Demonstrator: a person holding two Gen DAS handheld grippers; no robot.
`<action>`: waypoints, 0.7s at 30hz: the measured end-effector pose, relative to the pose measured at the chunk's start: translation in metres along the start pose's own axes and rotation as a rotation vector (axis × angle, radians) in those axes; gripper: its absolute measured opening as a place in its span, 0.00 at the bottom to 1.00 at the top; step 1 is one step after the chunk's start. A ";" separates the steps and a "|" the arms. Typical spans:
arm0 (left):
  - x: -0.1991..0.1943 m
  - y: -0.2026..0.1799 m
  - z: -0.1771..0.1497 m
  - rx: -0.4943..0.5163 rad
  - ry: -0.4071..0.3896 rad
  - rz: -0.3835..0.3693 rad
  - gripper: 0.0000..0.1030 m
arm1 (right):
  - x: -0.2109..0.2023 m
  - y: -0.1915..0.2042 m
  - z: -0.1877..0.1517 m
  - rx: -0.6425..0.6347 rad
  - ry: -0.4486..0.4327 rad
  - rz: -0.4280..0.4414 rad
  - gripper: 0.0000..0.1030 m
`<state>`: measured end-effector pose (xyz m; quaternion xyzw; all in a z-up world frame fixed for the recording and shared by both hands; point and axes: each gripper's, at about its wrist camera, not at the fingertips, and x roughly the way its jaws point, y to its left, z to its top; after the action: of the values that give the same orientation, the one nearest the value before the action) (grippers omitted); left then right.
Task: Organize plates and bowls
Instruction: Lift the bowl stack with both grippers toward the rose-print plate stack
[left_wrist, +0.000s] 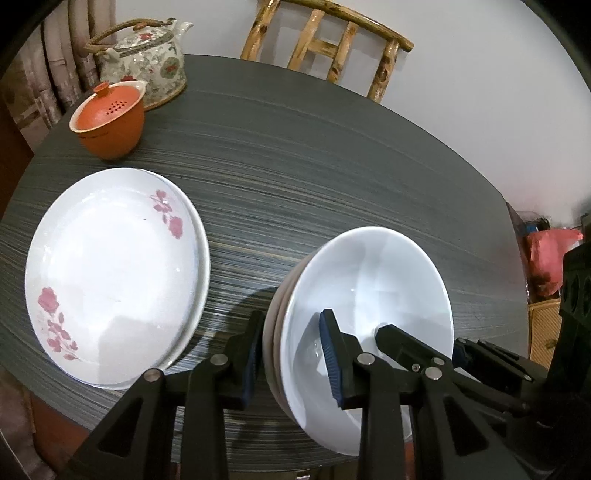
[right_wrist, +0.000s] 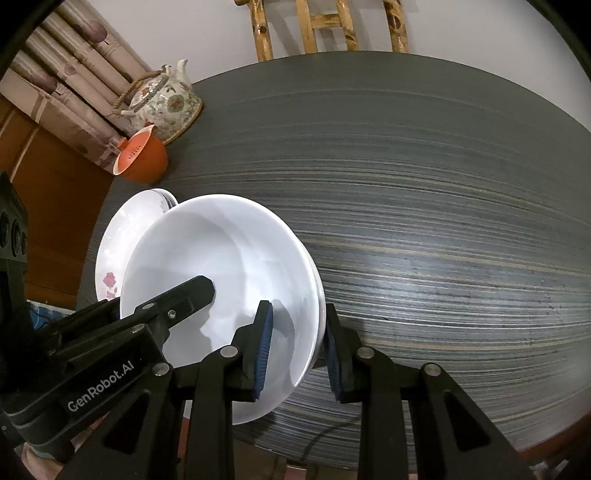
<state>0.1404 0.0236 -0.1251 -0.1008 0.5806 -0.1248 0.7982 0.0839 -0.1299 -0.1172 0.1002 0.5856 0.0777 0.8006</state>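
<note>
Both tongs clamp the stack of plain white ceramic bowls (left_wrist: 369, 291): left gripper (left_wrist: 291, 362) on its left rim, right gripper (right_wrist: 299, 350) on its right rim, with the rose-patterned white plates (left_wrist: 110, 273) left of them.

Room inventory, as I see it through both wrist views. Bench (left_wrist: 332, 155) — round top, dark grey with fine pale streaks running across it. Chair (left_wrist: 325, 40) — bamboo, glossy amber with dark knots, pushed against the far edge of the bench. Wall (left_wrist: 480, 92) — plain, off-white, evenly lit. Curtain (right_wrist: 74, 66) — pleated, dusty pink with a dark floral print, hanging at the left behind the bench. Wood panelling (right_wrist: 48, 166) — reddish-brown, below the curtain. At the far right I note a woven cabinet (left_wrist: 543, 328) with a pink plastic bag (left_wrist: 550, 254) above it.
</note>
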 end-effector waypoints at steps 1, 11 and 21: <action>-0.001 0.002 0.000 -0.003 0.000 0.000 0.29 | 0.000 0.002 0.000 -0.003 0.000 0.000 0.24; -0.025 0.019 0.003 -0.015 -0.021 0.008 0.30 | -0.001 0.021 0.012 -0.031 0.006 0.010 0.24; -0.045 0.035 0.003 -0.034 -0.036 0.013 0.30 | -0.007 0.036 0.023 -0.053 0.006 0.011 0.24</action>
<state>0.1325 0.0707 -0.0943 -0.1126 0.5688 -0.1079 0.8075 0.1031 -0.0984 -0.0952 0.0818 0.5852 0.0979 0.8008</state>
